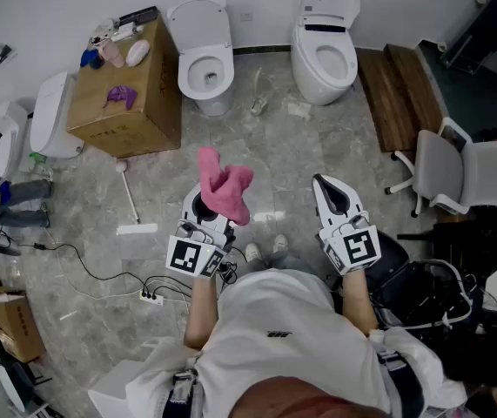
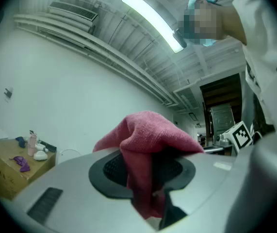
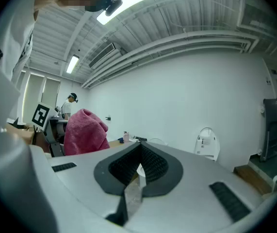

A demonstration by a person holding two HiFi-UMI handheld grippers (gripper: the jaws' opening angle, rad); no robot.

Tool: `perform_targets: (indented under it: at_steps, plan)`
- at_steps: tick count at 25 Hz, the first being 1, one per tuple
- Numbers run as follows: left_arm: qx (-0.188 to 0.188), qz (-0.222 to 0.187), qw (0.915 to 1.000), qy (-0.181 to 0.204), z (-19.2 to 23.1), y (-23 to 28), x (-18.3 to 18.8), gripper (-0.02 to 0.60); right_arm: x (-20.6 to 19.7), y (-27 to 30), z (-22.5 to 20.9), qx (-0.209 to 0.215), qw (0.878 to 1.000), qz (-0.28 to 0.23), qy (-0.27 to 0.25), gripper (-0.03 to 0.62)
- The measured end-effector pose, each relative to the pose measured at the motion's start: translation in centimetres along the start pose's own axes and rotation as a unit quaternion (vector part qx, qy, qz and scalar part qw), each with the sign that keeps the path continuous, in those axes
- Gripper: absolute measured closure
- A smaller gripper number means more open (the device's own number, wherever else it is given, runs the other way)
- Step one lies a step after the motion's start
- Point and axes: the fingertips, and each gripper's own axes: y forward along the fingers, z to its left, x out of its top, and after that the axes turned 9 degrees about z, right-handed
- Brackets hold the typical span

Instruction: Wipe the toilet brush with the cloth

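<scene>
Left gripper (image 1: 205, 212) clamped on pink cloth (image 1: 226, 190), right gripper (image 1: 331, 195) clenched empty; toilet brush (image 1: 129, 197) flat, handle toward box (image 1: 135, 90).

The pink cloth (image 2: 148, 135) hides the gap between the left gripper's (image 2: 147, 168) jaws, and the small items (image 1: 115, 50) atop the cardboard box (image 1: 150, 104) are too small to name

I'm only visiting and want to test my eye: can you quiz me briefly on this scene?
1. What does the left gripper grip? A) a bottle B) the cloth C) nothing
2. True or false: the right gripper is shut and empty.
3. Fill in: the brush lies on the ____.
Key: 1 B; 2 true; 3 floor.
</scene>
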Motion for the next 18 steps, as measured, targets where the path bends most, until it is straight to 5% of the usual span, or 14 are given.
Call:
perform_targets:
  at_steps: [18]
  plan:
    - [-0.024, -0.011, 0.9996, -0.001, 4.8, -0.2, 0.6, 0.453, 0.9, 4.4, 3.7, -0.017, 1.000, -0.005, -0.009, 0.600]
